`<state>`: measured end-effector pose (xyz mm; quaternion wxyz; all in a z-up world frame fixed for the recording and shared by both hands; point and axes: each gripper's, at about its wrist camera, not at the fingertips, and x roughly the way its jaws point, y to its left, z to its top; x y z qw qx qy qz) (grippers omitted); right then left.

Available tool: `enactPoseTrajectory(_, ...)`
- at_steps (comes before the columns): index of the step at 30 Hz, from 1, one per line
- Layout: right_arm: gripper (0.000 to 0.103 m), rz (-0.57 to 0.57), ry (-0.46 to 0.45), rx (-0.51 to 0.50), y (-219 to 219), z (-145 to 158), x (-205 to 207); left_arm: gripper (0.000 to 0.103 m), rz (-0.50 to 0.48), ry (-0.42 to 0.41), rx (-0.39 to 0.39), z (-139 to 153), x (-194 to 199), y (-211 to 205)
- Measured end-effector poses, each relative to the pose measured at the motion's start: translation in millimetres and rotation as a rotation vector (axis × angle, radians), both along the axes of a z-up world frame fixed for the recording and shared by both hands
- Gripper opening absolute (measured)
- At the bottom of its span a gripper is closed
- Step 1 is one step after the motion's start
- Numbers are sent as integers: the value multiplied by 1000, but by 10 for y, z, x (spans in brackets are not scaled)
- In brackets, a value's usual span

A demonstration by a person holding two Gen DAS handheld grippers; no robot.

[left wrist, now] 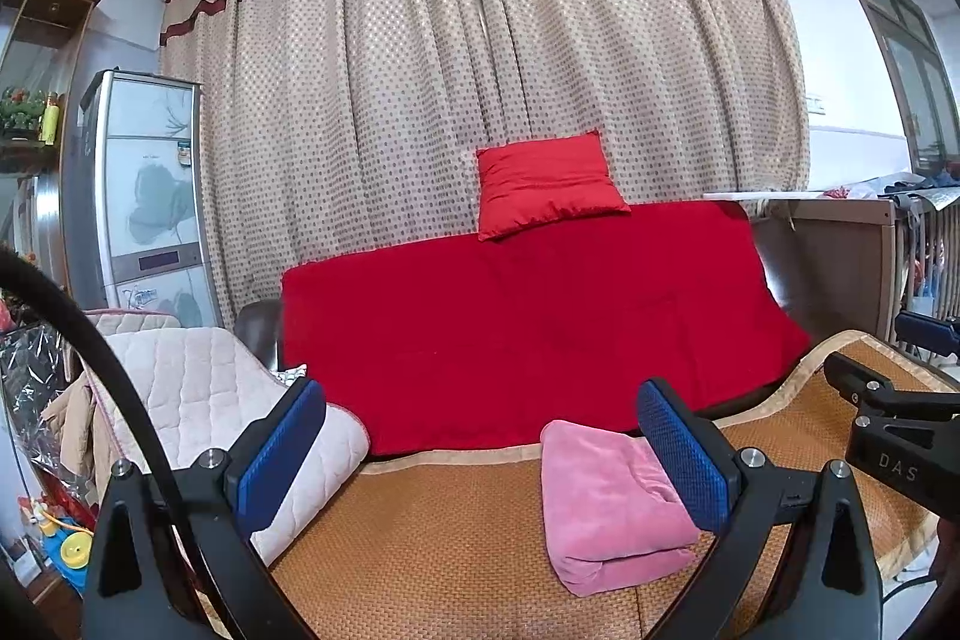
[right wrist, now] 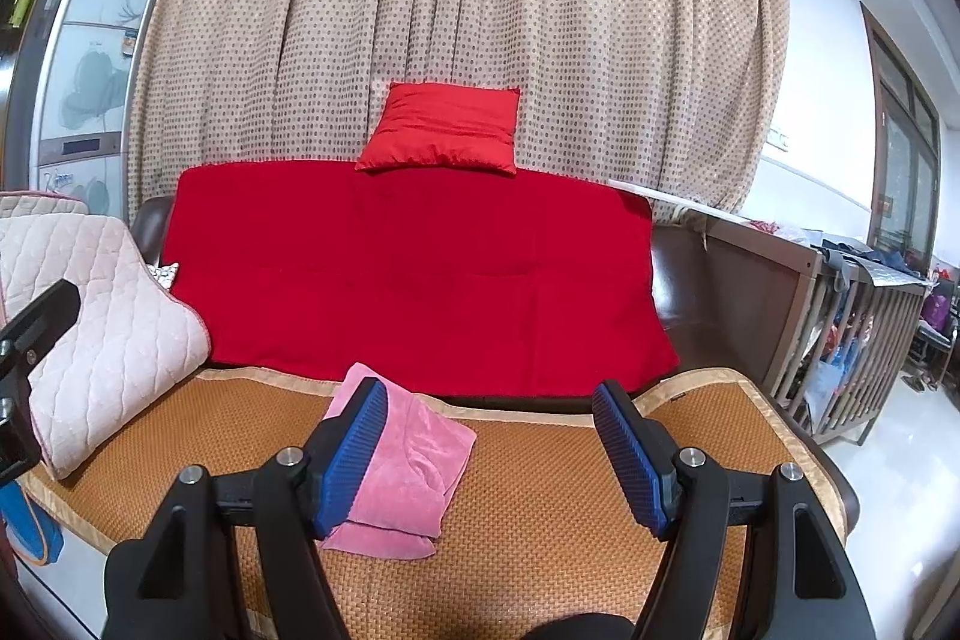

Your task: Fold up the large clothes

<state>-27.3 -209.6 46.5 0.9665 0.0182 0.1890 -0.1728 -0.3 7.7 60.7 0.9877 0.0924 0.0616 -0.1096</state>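
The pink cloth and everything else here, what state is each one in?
Pink cloth: folded, lying on the mat.
Mat: spread flat on the sofa seat.
Red blanket: draped over the sofa back.
Curtain: drawn shut.
Left gripper: open, empty.
Right gripper: open, empty.

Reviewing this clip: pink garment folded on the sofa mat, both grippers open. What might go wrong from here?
1. The pink garment is a thick, soft bundle; a nudge from the right gripper may undo its layers.
2. It sits near the mat's back edge, so a push could slide it against the red cover.
3. The left gripper is close to the quilted cushion and may snag it.
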Motion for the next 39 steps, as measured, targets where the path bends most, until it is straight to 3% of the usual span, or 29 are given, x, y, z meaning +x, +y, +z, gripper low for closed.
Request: enactPoseTrajectory(39, 75, 15, 2, -12, 127, 34, 17, 103, -4, 20, -11, -63, 41, 102)
